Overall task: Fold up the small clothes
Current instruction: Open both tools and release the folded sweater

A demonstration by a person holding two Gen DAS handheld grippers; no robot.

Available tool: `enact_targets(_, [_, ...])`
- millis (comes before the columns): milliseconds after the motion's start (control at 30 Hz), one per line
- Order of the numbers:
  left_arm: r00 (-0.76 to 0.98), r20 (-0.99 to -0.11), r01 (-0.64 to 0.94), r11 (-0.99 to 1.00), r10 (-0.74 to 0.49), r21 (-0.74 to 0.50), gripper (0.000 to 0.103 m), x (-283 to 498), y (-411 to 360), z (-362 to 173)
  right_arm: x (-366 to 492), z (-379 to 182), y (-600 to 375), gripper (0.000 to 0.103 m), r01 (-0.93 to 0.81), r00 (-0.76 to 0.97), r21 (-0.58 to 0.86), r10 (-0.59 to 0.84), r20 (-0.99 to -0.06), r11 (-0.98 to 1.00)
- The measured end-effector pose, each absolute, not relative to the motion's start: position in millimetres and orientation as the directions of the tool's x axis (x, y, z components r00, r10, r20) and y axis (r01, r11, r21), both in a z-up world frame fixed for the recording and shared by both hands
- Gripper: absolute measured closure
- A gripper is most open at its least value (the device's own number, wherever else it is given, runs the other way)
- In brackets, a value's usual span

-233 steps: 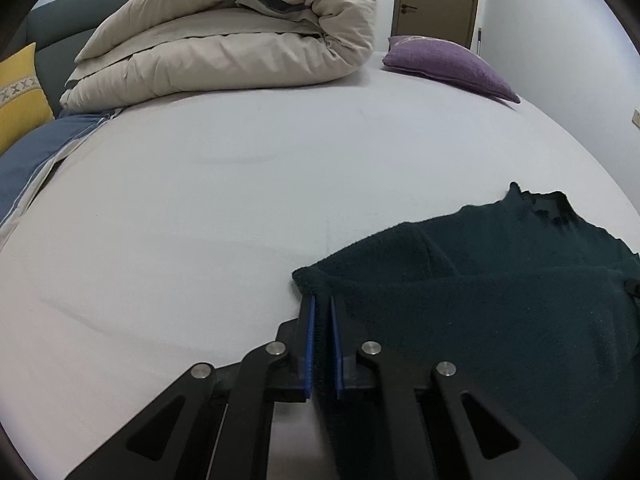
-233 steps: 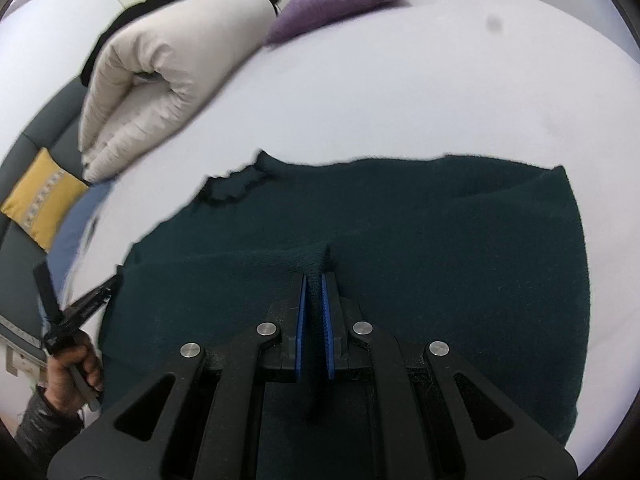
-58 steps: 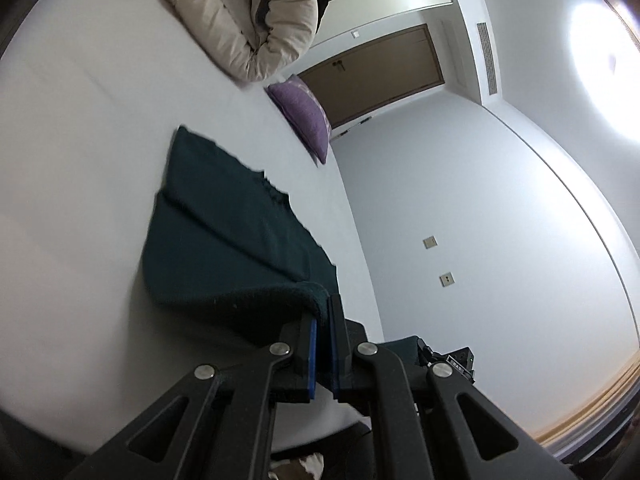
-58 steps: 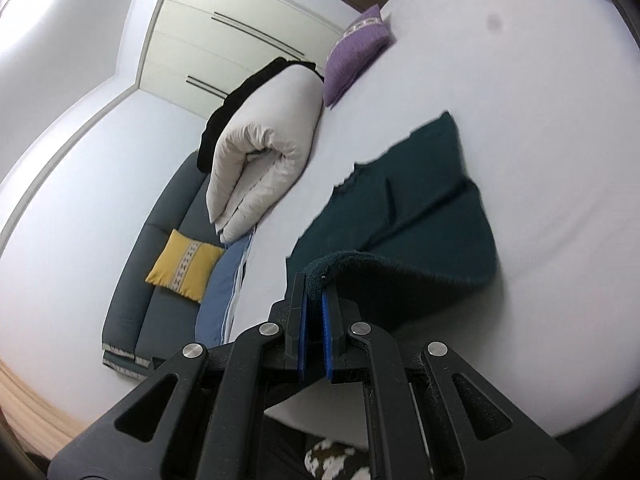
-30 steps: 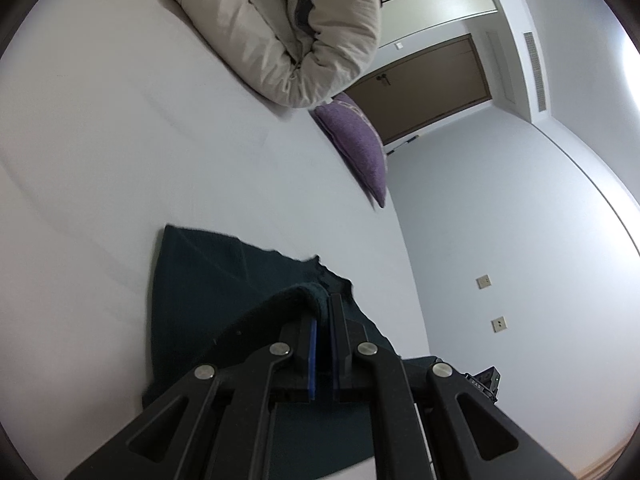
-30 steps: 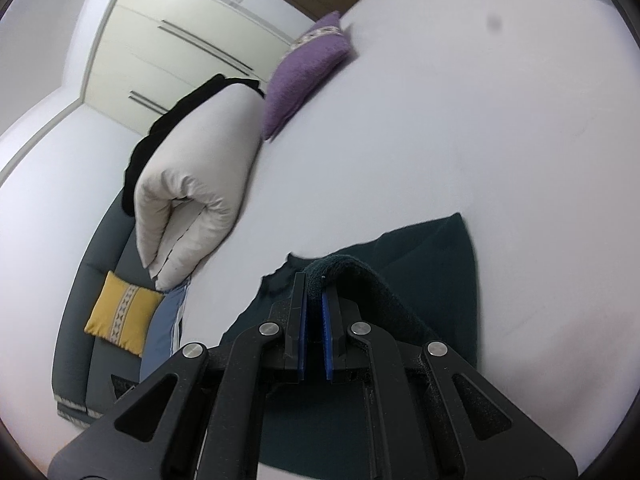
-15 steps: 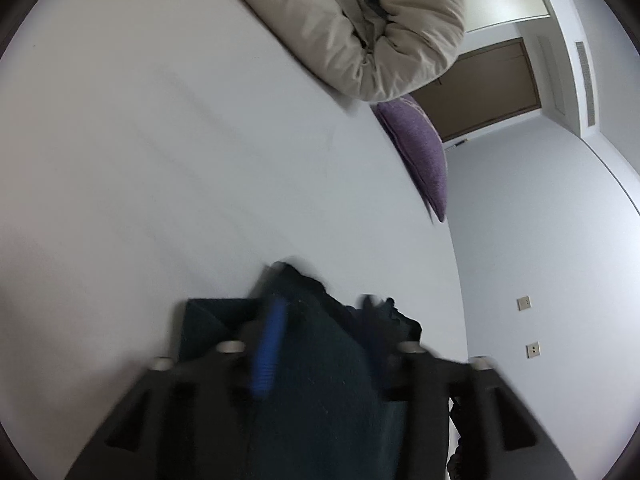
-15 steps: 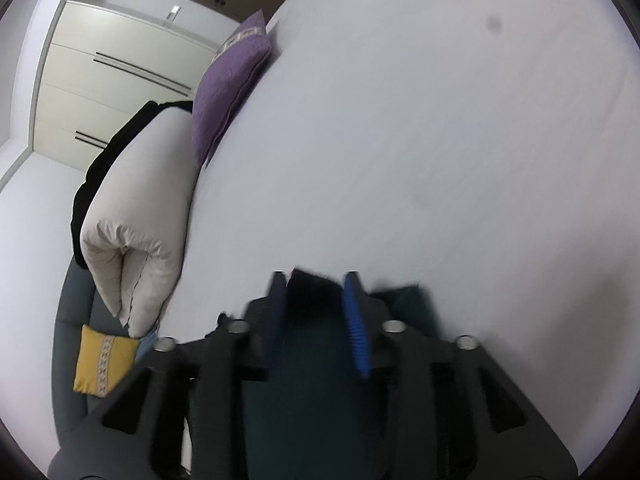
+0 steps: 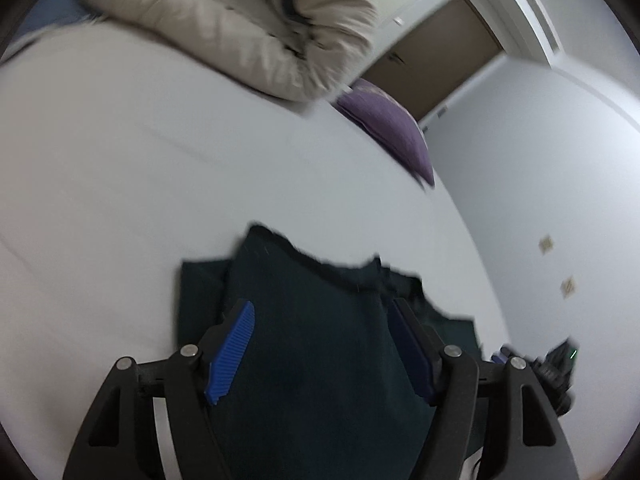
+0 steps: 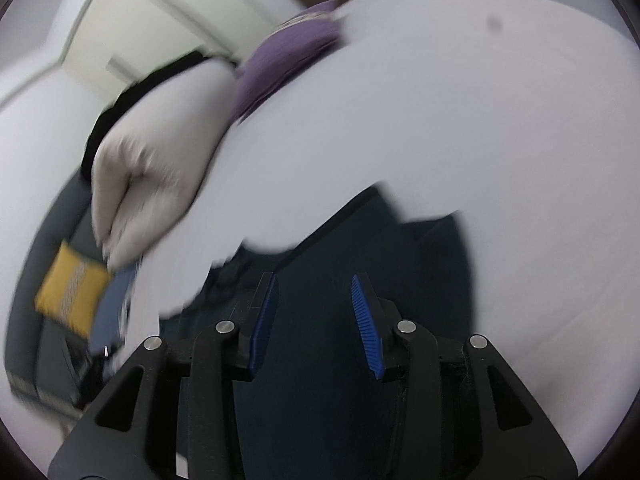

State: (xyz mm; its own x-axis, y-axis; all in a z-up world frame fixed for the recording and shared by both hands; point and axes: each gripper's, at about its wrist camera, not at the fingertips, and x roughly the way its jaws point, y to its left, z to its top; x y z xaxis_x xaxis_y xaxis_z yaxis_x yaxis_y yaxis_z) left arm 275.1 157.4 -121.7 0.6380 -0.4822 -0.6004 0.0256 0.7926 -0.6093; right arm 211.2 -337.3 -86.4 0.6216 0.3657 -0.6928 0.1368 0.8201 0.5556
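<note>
Home bedroom, white bed, rolled duvet, purple pillow, wardrobe

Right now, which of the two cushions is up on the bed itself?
The purple cushion, lying on the white sheet beside the rolled duvet. The yellow cushion sits off the bed on the grey sofa.

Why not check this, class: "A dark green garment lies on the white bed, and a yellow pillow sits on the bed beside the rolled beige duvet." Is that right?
Not quite. The pillow on the white bed beside the rolled beige duvet is purple, as the left wrist view shows. The dark green garment does lie on the bed.
</note>
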Motion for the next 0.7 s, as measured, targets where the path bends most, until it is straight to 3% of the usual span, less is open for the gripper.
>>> enact_targets(133, [0.625, -0.659, 0.034, 0.858, -0.419, -0.513, 0.032, 268.7, 141.0, -134.6, 212.0, -100.7, -303.0, 0.065, 0.046, 0.553, 0.537, 0.426, -0.716, 0.843])
enact_targets(233, [0.617, -0.689, -0.037, 0.860, -0.380, -0.508, 0.039, 268.2, 155.8, -156.5, 210.7, -124.6, -310.7, 0.066, 0.134, 0.537, 0.478, 0.341, -0.771, 0.868])
enact_targets(367, [0.625, -0.682, -0.065, 0.846, -0.379, -0.529, 0.046, 254.9, 178.7, -170.2, 196.0, -138.7, -344.7, 0.075, 0.219, 0.608, 0.598, 0.372, -0.701, 0.771])
enact_targets(467, [0.618, -0.715, -0.088, 0.876, -0.326, -0.475, 0.043, 243.9, 180.0, -171.8, 185.7, -132.5, -363.2, 0.072, 0.307, 0.643, 0.557, 0.263, -0.719, 0.772])
enact_targets(567, [0.626, -0.717, -0.105, 0.878, -0.306, -0.466, 0.043, 229.3, 180.3, -167.9, 174.2, -119.6, -360.3, 0.069, 0.328, 0.661, 0.576, 0.254, -0.706, 0.749])
enact_targets(700, [0.690, -0.677, -0.029, 0.925, -0.256, -0.380, 0.043, 207.6, 149.8, -136.7, 169.6, -98.0, -306.5, 0.068, 0.148, 0.654, 0.657, 0.425, -0.625, 0.739])
